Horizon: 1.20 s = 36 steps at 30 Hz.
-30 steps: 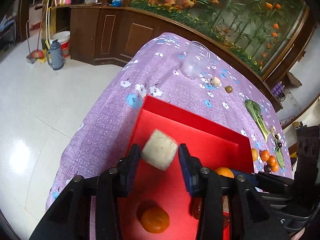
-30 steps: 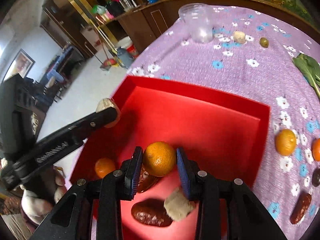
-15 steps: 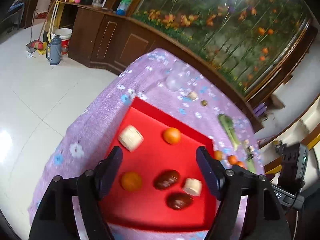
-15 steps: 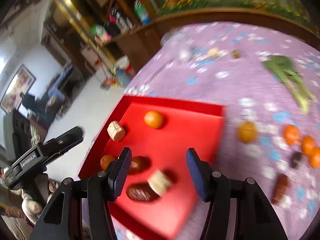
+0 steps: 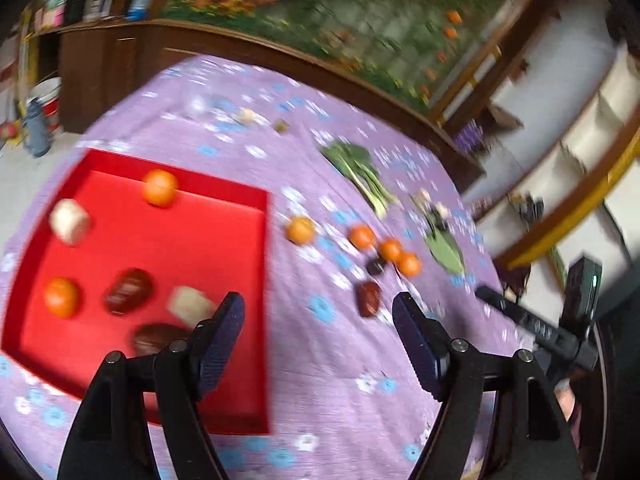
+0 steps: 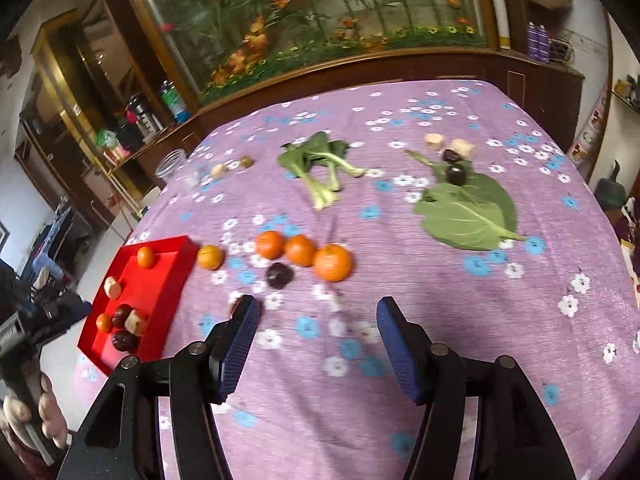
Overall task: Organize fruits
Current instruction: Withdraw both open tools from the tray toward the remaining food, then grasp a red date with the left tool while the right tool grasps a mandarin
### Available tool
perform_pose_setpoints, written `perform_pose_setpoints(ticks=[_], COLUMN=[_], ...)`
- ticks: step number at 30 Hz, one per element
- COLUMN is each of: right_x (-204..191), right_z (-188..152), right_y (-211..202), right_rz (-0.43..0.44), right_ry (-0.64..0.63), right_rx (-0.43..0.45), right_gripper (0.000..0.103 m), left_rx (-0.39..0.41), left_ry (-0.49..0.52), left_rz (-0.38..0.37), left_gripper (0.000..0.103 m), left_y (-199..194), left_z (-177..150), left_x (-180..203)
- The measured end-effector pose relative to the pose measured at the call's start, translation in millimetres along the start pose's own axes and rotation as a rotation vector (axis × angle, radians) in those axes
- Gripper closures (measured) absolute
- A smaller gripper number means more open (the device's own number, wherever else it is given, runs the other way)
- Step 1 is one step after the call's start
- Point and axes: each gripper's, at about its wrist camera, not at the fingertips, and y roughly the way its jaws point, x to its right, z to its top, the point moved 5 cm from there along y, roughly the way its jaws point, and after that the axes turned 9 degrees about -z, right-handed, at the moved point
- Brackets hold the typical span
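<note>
A red tray [image 5: 248, 360] [image 6: 176, 252] lies on the purple flowered tablecloth and holds two oranges, two beige chunks and two dark red dates. My left gripper [image 5: 318, 328] is open and empty, above the cloth just right of the tray. My right gripper [image 6: 318, 330] is open and empty, over the cloth in front of a row of oranges [image 6: 300, 250] and a dark plum [image 6: 279, 275]. One more orange [image 6: 210, 257] lies beside the tray. A dark date [image 5: 368, 298] lies between the left fingers' line of sight.
Bok choy [image 6: 324, 168], a large green leaf [image 6: 468, 212], dark plums and beige chunks [image 6: 456, 152] lie farther back. A clear jar [image 6: 172, 166] stands at the far left edge. A wooden cabinet and aquarium stand behind the table.
Both grippers let go of their pieces, a beige chunk and an orange, into the tray, opened, and swung right away from the tray toward the loose fruit.
</note>
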Motion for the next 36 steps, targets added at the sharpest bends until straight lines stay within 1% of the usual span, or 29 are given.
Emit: perform_pose_setpoints(ticks=[2, 3, 4, 5, 6, 7, 11, 14, 18, 21, 28, 30, 31, 33, 34, 35, 36], right_x=[6.1, 7.8, 9.3, 6.3, 3.9, 1.9, -9.1, -13.0, -13.8, -13.2, -11.2, -10.7, -10.4, -9.4, -9.3, -9.4, -9.6], right_z=[2.1, 3.0, 2.8, 4.0, 4.5, 3.6, 6.5, 8.6, 10.8, 9.5, 12.5, 12.0, 12.1, 11.8, 11.5, 11.1, 10.6], right_y=[8.9, 15.3, 21.9, 32.0, 39.7, 46.4, 75.4, 87.9, 103.7, 116.2, 120.7, 120.1, 120.1, 119.6, 119.3, 119.0, 118.6], right_rz=[0.007, 0.012, 0.020, 0.033, 0.035, 0.029, -0.032, -0.055, -0.057, -0.055, -0.038, -0.038, -0.039, -0.032, -0.028, -0.026, -0.025], right_ry=[0.004, 0.005, 0.004, -0.005, -0.017, -0.026, -0.097, -0.124, -0.127, -0.127, -0.119, -0.122, -0.123, -0.119, -0.117, -0.117, -0.117], right_rx=[-0.008, -0.013, -0.023, -0.038, -0.044, -0.044, -0.028, -0.018, -0.023, -0.038, -0.016, -0.012, -0.011, -0.010, -0.010, -0.012, -0.012], right_gripper=[0.037, 0.037, 0.037, 0.037, 0.037, 0.037, 0.038, 0.040, 0.040, 0.044, 0.045, 0.047, 0.051, 0.053, 0.055, 0.058, 0.059], left_rx=[-0.027, -0.029, -0.029, -0.032, -0.044, -0.053, -0.080, -0.102, -0.141, -0.159, -0.180, -0.181, -0.184, -0.191, -0.196, -0.183, -0.181], left_ry=[0.046, 0.066, 0.092, 0.110, 0.136, 0.146, 0.144, 0.148, 0.167, 0.182, 0.223, 0.249, 0.259, 0.268, 0.268, 0.279, 0.286], left_rz=[0.004, 0.007, 0.013, 0.021, 0.034, 0.039, 0.064, 0.075, 0.088, 0.093, 0.114, 0.128, 0.135, 0.144, 0.151, 0.158, 0.163], left_gripper=[0.028, 0.031, 0.040, 0.046, 0.055, 0.056, 0.056, 0.056, 0.056, 0.056, 0.056, 0.056, 0.056, 0.056, 0.057, 0.056, 0.059], left_y=[15.7, 19.5, 24.1, 27.2, 33.3, 38.1, 52.8, 65.1, 88.8, 104.9, 140.6, 149.7, 154.2, 161.4, 165.2, 165.9, 166.7], left_z=[-9.2, -12.0, -14.9, -16.3, -19.0, -20.1, -23.5, -26.3, -31.0, -29.6, -24.0, -24.9, -26.2, -28.1, -29.7, -29.6, -30.2], left_x=[15.6, 21.5, 27.8, 30.8, 36.0, 38.4, 37.3, 34.8, 36.3, 39.0, 48.6, 52.1, 53.1, 53.3, 51.9, 52.4, 52.7])
